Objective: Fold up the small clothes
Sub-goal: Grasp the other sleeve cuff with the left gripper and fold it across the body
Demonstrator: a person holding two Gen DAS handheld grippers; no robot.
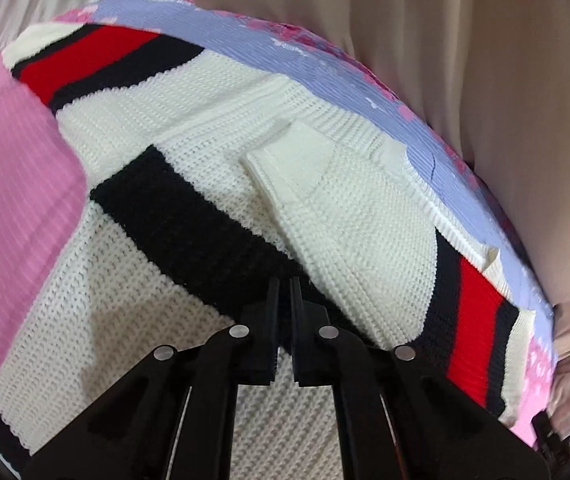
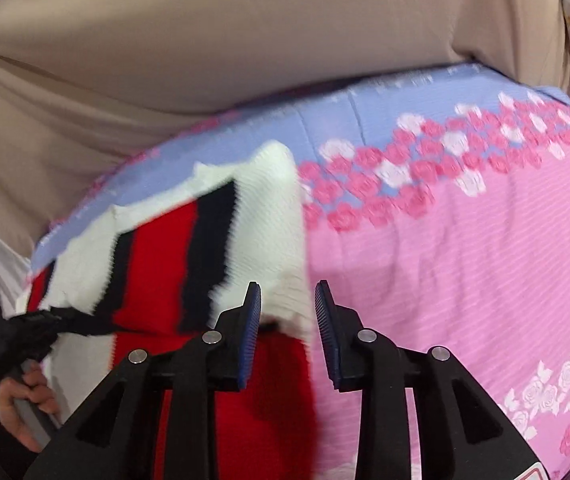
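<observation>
Through my left wrist camera, my left gripper (image 1: 284,292) is nearly closed, its jaws pinching the black band of the white knit sweater (image 1: 213,128), which spreads ahead over the pink and lavender bedsheet (image 1: 13,168). Through my right wrist camera, my right gripper (image 2: 288,300) stands open and empty above the sweater's striped edge, the sheet to its right; my left hand (image 2: 25,400) grips its tool at lower left.

The sweater (image 2: 189,248) is motion-blurred (its lower part cut off by frame edge).
</observation>
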